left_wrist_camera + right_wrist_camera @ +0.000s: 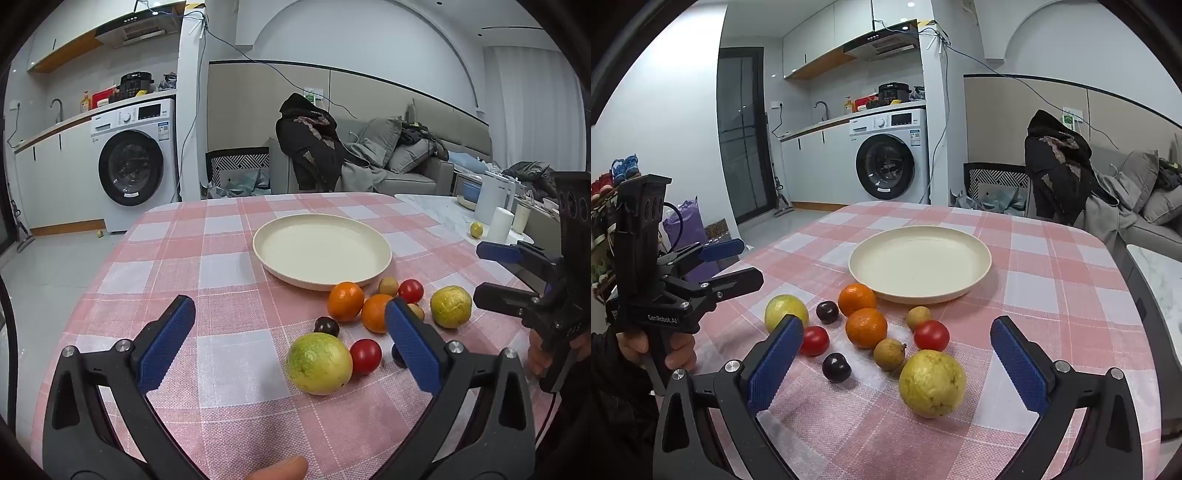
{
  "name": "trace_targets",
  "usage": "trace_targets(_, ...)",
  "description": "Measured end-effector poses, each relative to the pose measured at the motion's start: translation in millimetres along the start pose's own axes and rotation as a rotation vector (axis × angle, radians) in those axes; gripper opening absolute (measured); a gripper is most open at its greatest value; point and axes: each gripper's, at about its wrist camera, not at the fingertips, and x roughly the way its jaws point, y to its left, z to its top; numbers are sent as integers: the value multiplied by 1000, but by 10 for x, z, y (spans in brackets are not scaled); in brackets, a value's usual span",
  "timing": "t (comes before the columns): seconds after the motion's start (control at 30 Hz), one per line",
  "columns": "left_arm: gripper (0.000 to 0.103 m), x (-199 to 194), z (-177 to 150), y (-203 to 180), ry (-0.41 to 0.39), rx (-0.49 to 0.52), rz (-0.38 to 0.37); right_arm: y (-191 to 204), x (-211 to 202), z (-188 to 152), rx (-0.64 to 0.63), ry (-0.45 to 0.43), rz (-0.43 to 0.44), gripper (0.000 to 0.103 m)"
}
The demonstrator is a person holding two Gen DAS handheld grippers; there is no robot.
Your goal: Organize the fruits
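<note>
A cream plate (321, 225) (919, 236) sits empty on the pink checked tablecloth. Just in front of it lies a cluster of fruit: two green-yellow guavas (319, 363) (932, 382), two oranges (345, 301) (866, 326), two red tomatoes (365, 356) (931, 335), dark plums (836, 366) and small brown longans (889, 353). My left gripper (290, 332) is open and empty, with the near guava between its fingers' reach. My right gripper (897, 354) is open and empty over the near fruit. Each gripper shows in the other view (487, 271) (737, 258).
The tablecloth (221, 266) covers a round table. A marble table (443, 214) to the right holds a kettle, cups and a small yellow fruit (476, 229). A washing machine (133, 162) and a sofa with a coat (310, 144) stand behind.
</note>
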Motion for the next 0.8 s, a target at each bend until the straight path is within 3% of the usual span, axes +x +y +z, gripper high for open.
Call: trace_targets(0.8, 102, 8, 2, -15, 7, 13, 9, 25, 3, -13, -2, -12, -4, 103)
